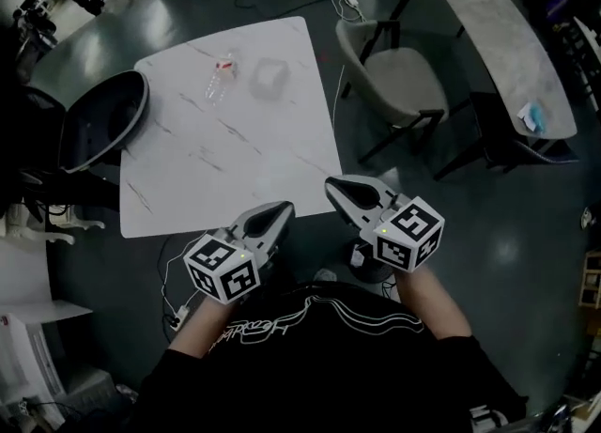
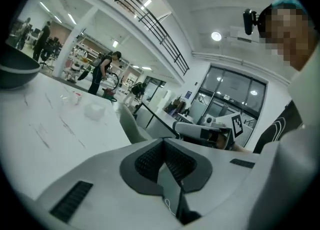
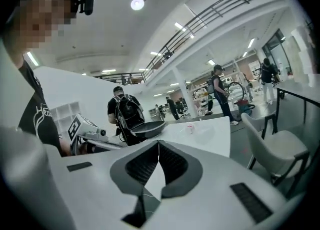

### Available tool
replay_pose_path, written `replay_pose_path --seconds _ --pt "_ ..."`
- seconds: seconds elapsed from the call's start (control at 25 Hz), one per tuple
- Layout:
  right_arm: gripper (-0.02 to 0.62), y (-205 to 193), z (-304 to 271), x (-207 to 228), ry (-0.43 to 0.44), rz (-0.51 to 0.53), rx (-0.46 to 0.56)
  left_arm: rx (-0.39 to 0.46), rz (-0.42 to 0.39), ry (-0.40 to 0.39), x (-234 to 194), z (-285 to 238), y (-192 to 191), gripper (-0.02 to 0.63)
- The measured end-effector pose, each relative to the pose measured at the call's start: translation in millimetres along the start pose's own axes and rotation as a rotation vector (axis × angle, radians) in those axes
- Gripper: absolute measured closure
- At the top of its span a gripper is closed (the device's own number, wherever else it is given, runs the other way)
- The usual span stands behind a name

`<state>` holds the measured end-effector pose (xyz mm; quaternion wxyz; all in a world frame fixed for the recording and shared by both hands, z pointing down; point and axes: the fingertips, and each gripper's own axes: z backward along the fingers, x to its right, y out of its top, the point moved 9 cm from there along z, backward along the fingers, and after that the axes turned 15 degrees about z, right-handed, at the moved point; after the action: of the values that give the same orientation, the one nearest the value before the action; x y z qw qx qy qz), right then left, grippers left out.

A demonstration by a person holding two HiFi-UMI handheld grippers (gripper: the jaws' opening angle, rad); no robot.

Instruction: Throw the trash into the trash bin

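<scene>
Currently I have both grippers hanging at the near edge of the bench (image 1: 235, 173), and neither holds anything. The left gripper (image 1: 280, 212) has its jaws pressed together with nothing between them, and the right gripper (image 1: 338, 189) is closed and empty too.

The trash is 2 pieces at the far end of the bench, well apart from both grippers: a clear plastic bottle (image 1: 220, 79) lying on its side, and a clear tub (image 1: 269, 76) just to its right. The bottle's long axis runs roughly away from me, cap end farthest.

A dark round bin (image 1: 103, 121), as I judge it, stands at the bench's left side. The left gripper is nearer to the bottle, which lies ahead and slightly left of it, so I would reach with that one.
</scene>
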<state>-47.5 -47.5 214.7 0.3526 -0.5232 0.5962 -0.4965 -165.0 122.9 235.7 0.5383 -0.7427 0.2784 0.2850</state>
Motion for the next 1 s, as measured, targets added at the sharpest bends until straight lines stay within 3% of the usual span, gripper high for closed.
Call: replay_pose_path --seconds 0.24,0.4,0.92,1.0 --pt "0.561 23.8 -68.5 -15.0 0.09 0.062 -0.01 0.099 0.009 0.053 -33.8 39.6 37.1 0.601" --pt "0.561 33.5 -109.8 -16.8 0.106 0.056 -0.023 0.11 -0.012 0.072 -60.6 56.8 65.1 0.601" --pt "0.561 36.5 -201.9 10.2 0.008 -0.028 -0.087 0.09 -0.084 0.109 -161.5 60.5 171.7 0.597" --pt "0.562 33.4 -209.3 16.4 -0.017 -0.047 -0.098 0.09 -0.099 0.123 -177.7 53.1 186.9 0.55"
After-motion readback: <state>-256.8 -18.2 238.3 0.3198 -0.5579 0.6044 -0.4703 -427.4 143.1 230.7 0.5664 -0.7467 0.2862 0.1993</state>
